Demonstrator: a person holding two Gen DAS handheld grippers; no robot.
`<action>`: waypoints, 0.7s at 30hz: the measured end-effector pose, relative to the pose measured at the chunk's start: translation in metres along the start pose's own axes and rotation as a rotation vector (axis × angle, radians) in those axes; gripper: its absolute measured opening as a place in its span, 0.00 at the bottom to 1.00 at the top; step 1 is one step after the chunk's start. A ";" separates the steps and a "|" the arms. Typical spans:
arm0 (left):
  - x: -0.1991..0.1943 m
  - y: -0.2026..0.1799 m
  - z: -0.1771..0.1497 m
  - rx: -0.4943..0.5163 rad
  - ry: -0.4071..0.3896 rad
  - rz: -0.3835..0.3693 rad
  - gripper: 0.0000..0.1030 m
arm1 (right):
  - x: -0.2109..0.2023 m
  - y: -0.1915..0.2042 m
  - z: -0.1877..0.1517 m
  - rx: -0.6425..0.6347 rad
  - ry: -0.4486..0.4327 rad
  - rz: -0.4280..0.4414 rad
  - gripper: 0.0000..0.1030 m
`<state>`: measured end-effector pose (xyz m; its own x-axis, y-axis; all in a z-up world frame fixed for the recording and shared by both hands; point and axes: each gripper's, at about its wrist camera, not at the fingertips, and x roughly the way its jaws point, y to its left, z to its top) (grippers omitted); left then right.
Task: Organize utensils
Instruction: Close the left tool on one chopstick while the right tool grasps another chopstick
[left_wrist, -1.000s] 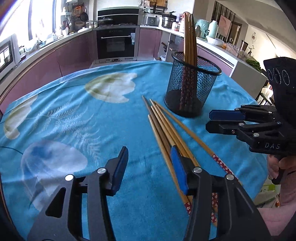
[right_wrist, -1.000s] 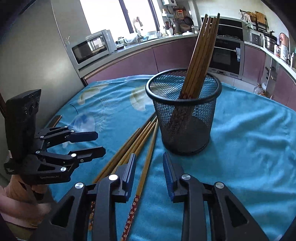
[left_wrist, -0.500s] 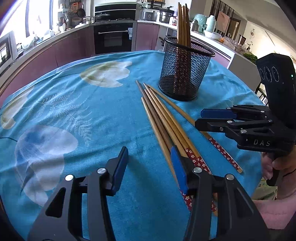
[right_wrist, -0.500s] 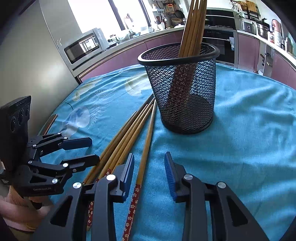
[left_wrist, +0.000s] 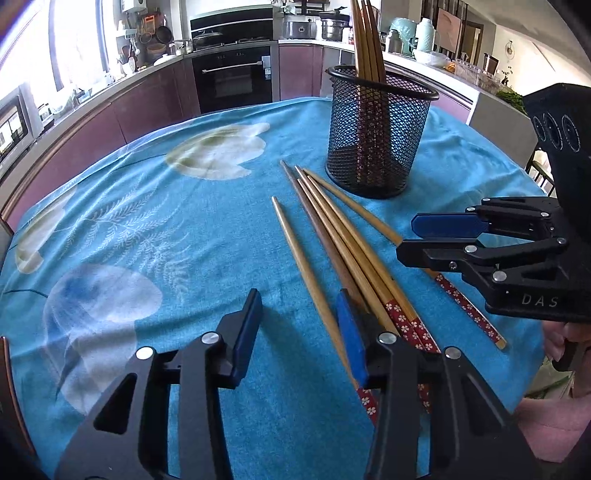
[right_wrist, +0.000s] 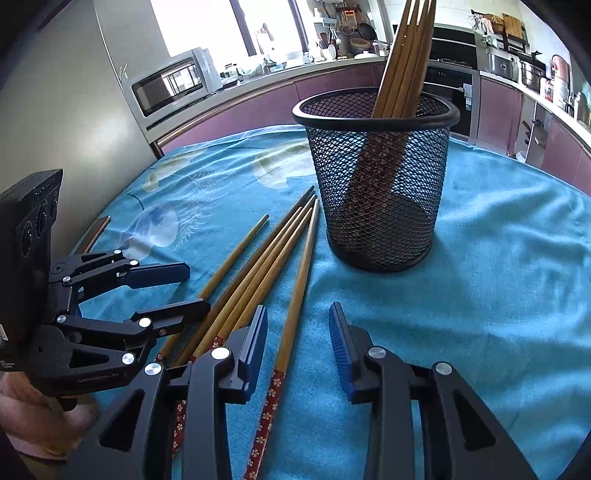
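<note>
Turquoise floral tablecloth (left_wrist: 155, 229) in purple-cabinet kitchen (left_wrist: 147, 107), both claws gaping, empty, left (left_wrist: 299, 328) narrowing.

On my blue flower-printed cloth-covered counter (left_wrist: 155, 236), the black wire-mesh holder (left_wrist: 380, 147) stands at the far side with several wooden chopsticks (left_wrist: 365, 40) upright in it. In front of it five loose wooden chopsticks with red flowered ends (left_wrist: 332, 243) lie fanned toward me. My left hand-held gripper (left_wrist: 299, 328) straddles the leftmost, my right hand-held gripper (right_wrist: 297, 343) the rightmost.
</note>
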<state>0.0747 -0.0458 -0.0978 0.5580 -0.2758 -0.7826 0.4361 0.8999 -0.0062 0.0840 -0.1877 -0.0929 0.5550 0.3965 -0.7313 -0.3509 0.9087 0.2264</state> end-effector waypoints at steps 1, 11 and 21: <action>0.001 0.002 0.001 -0.007 0.000 0.000 0.33 | 0.001 0.001 0.001 -0.005 0.003 -0.004 0.31; 0.007 0.014 0.010 -0.058 -0.005 0.001 0.13 | 0.014 0.011 0.013 -0.077 0.023 -0.062 0.28; 0.008 0.017 0.010 -0.097 -0.011 -0.009 0.08 | 0.012 0.003 0.012 -0.017 0.010 -0.029 0.06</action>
<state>0.0935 -0.0364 -0.0979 0.5626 -0.2873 -0.7752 0.3708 0.9258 -0.0739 0.0986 -0.1791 -0.0937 0.5580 0.3683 -0.7436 -0.3477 0.9174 0.1935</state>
